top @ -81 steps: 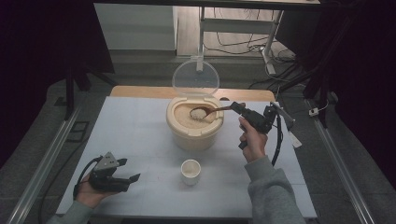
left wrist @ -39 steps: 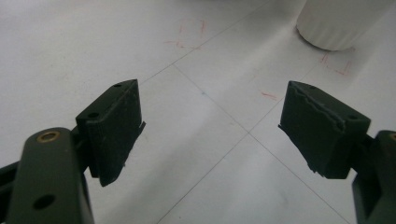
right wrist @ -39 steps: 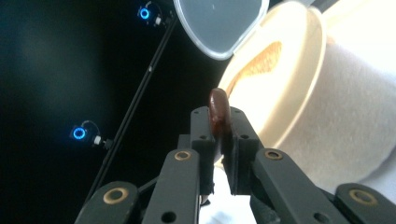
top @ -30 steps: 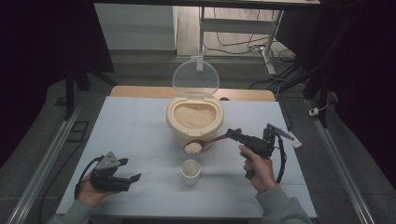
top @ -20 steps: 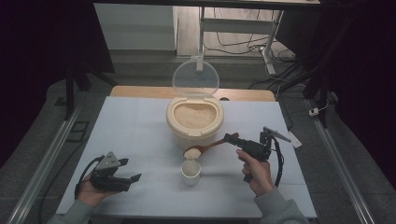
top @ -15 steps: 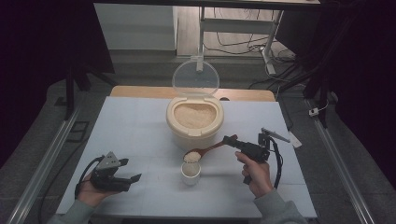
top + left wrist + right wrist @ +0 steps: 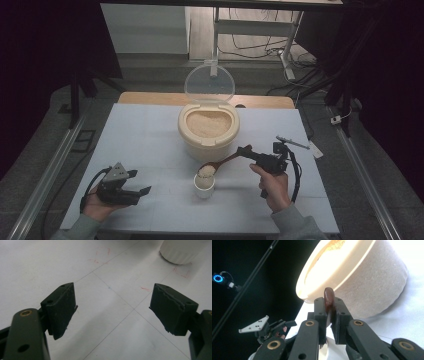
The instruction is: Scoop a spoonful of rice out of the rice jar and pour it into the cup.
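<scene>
Grain being spooned from tub into cup.
Right gripper [image 7: 246,150] is clamping a loaded wooden spoon [image 7: 216,165] over the white cup [image 7: 204,185]; tipping likely comes next. Left gripper [image 7: 139,183] is resting agape, empty.

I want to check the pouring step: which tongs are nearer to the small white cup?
Right. The right tongs hold the wooden spoon with its bowl just over the small white cup. The left tongs rest open, well off to the cup's left.
</scene>
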### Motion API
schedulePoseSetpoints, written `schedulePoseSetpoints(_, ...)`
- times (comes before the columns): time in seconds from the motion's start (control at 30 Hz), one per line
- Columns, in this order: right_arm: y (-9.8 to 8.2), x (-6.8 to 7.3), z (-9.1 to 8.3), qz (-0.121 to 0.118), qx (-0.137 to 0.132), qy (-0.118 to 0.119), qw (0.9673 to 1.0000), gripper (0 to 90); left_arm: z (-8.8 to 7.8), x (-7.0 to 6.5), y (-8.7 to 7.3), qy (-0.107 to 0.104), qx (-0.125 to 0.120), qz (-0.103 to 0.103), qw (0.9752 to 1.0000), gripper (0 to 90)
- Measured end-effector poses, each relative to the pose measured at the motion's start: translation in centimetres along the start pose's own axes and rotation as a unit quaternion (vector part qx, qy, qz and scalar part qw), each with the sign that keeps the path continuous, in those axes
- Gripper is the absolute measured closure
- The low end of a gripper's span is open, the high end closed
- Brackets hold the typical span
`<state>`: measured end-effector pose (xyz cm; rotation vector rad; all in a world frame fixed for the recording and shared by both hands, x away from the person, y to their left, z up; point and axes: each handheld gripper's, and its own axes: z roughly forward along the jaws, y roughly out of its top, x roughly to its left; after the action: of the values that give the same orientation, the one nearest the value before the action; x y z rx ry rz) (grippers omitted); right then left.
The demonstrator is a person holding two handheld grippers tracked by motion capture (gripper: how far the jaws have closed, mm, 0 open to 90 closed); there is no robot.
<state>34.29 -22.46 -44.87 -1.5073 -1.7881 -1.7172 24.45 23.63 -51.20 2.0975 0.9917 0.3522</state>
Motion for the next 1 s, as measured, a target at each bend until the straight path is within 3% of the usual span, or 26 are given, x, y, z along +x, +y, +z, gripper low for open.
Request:
schedulePoseSetpoints(0.4, 0.0, 1.5, -0.2, -0.069, -0.002, -0.009, 0.9976, 83.2, 0.1, 0.0, 0.0, 0.0, 0.0, 0.0, 1.0, 20.5)
schedulePoseSetpoints(0.47, 0.0, 1.8, -0.3, -0.094, -0.005, -0.008, 0.9956, 83.2, 0.0, 0.0, 0.0, 0.0, 0.001, 0.0, 1.0, 20.5)
schedulePoseSetpoints(0.73, 0.0, 2.4, -0.7, -0.13, -0.01, -0.002, 0.9915, 83.3, 0.1, 0.0, 0.0, 0.001, 0.001, 0.0, 1.0, 20.5)
schedulePoseSetpoints(0.77, 0.0, 2.5, -0.8, -0.142, -0.009, -0.001, 0.9898, 83.3, 0.1, 0.0, 0.0, 0.001, 0.001, 0.0, 1.0, 20.5)
schedulePoseSetpoints(1.0, 0.0, 2.8, -1.0, -0.158, -0.01, 0.01, 0.9873, 83.2, 0.0, 0.0, 0.0, 0.001, 0.001, -0.001, 1.0, 20.5)
